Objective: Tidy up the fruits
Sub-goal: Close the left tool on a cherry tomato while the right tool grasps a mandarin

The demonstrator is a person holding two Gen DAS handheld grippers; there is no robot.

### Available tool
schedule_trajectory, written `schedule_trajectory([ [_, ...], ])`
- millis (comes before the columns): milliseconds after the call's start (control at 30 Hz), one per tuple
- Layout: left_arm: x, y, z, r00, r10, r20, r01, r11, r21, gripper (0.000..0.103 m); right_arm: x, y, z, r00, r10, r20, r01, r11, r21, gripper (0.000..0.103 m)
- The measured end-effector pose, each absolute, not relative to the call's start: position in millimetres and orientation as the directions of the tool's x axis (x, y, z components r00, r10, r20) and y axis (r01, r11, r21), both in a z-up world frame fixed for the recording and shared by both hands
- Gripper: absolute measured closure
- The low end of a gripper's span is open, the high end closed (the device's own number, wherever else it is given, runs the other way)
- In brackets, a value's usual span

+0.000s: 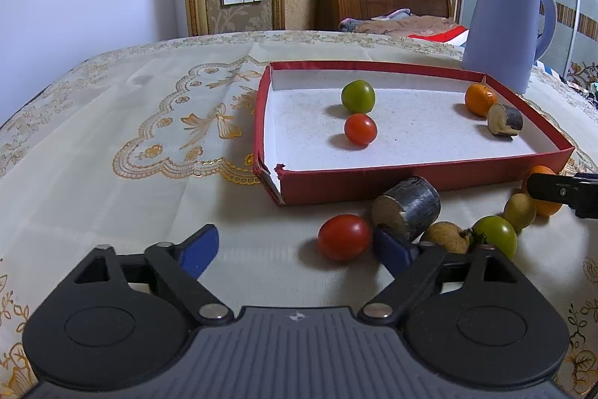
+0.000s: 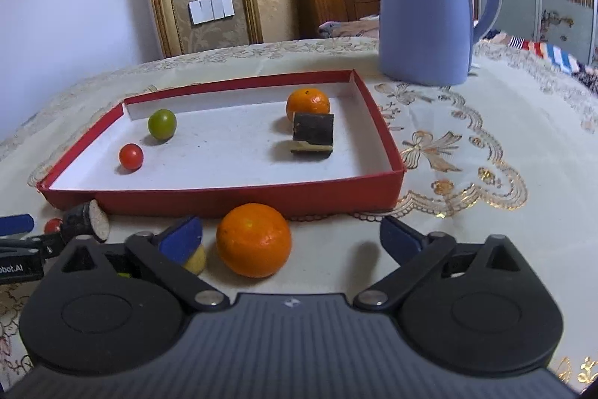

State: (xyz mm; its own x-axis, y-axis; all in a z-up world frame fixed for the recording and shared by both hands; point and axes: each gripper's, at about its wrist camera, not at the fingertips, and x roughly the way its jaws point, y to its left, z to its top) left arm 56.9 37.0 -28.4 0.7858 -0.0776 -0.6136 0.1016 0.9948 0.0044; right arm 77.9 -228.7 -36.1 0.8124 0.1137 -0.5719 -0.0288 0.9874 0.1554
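A red tray holds a green tomato, a red tomato, an orange and a dark cane piece. In front of it lie a red tomato, a cane piece, a brown fruit, a green fruit and a yellowish fruit. My left gripper is open, and the loose red tomato sits just inside its right finger. My right gripper is open around a loose orange before the tray, pads apart from it.
A blue kettle stands behind the tray's right end on the embroidered tablecloth. The left gripper's blue fingertip shows at the left edge of the right wrist view. A bed and a wardrobe are beyond the table.
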Motion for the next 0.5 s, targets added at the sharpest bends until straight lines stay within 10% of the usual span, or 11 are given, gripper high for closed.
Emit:
schedule_trajectory([
  [300,57.2,37.2,-28.5,0.785,-0.077,-0.614,0.102,0.995,0.006,0.011,74.3,-221.5,-36.9,0.812,0.094,-0.576,-0.042,0.994,0.102,0.017],
  [500,57.2,37.1,-28.4,0.785,-0.077,-0.615,0.102,0.995,0.006,0.011,70.7,-211.7,-34.0,0.818,0.108,-0.565,-0.093,0.994,0.056,0.049],
])
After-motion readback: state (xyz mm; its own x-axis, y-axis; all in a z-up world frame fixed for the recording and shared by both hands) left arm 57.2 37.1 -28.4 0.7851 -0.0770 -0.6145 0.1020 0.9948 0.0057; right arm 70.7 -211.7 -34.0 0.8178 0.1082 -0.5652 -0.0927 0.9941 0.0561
